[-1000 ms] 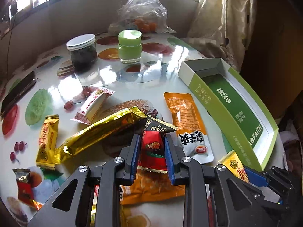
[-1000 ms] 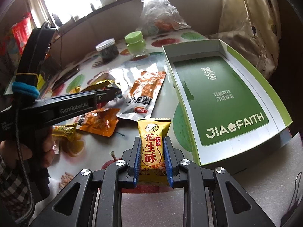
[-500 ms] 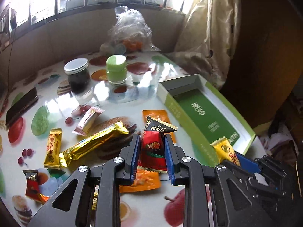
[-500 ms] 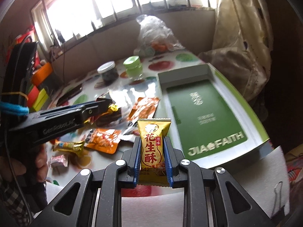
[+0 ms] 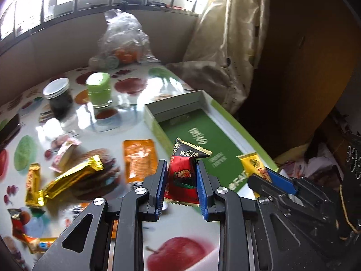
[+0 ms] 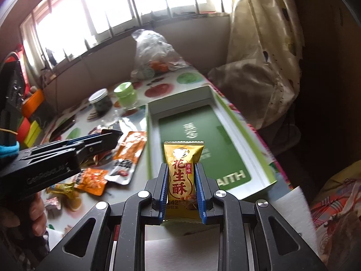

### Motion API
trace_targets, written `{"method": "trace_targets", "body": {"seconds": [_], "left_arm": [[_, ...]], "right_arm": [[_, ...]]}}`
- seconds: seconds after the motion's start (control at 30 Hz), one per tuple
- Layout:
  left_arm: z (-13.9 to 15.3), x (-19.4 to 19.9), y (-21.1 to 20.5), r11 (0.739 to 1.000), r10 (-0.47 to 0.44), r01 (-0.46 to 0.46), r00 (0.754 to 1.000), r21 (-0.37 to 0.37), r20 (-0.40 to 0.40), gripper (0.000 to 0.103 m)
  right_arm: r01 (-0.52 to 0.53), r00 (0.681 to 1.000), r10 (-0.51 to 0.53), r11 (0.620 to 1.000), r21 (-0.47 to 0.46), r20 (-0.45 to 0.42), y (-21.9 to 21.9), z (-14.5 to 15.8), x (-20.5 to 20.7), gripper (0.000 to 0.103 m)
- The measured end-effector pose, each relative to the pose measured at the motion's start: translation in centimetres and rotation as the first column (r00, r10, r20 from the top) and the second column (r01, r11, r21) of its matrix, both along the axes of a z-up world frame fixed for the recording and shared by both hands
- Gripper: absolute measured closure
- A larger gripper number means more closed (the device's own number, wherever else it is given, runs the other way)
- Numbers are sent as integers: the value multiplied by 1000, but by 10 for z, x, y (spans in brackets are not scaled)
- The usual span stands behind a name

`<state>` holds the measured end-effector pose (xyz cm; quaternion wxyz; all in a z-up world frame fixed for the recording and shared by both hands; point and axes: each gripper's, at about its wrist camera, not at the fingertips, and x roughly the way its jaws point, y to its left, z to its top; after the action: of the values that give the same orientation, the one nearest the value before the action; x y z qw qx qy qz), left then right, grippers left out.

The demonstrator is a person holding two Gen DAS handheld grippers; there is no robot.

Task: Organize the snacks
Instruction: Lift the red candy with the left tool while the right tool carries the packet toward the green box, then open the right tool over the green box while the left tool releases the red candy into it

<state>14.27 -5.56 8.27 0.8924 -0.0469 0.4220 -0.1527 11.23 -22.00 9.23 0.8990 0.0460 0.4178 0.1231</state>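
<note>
Your left gripper (image 5: pixel 181 189) pinches a red-and-black snack packet (image 5: pixel 183 173) between its fingers, clear of the tabletop (image 5: pixel 135 103); your right gripper (image 6: pixel 181 193) is clamped on a yellow peanut-candy packet (image 6: pixel 182 176). Both hang just short of the near end of the green box (image 6: pixel 227 122), which looks empty. The two grippers sit close together, so they could knock each other over the box, and the red packet, held low, may tip out. Loose packets such as the orange pouch (image 5: pixel 140 158) and gold bar (image 5: pixel 72 177) lie left of the box; the jars (image 5: pixel 99 89) stand well behind, out of the way.
</note>
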Motion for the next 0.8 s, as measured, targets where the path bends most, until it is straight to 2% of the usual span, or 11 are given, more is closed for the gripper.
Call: {"method": "trace_targets", "body": {"seconds": [0.3, 0.8], "left_arm": [[-12, 13, -31, 999, -37, 35, 998, -38, -48, 77], [-37, 22, -64, 997, -73, 74, 991, 5, -111, 77]], "right_arm": [[28, 999, -29, 999, -27, -32, -24, -17, 22, 82], [-1, 998, -3, 997, -82, -56, -35, -35, 39, 82]]}}
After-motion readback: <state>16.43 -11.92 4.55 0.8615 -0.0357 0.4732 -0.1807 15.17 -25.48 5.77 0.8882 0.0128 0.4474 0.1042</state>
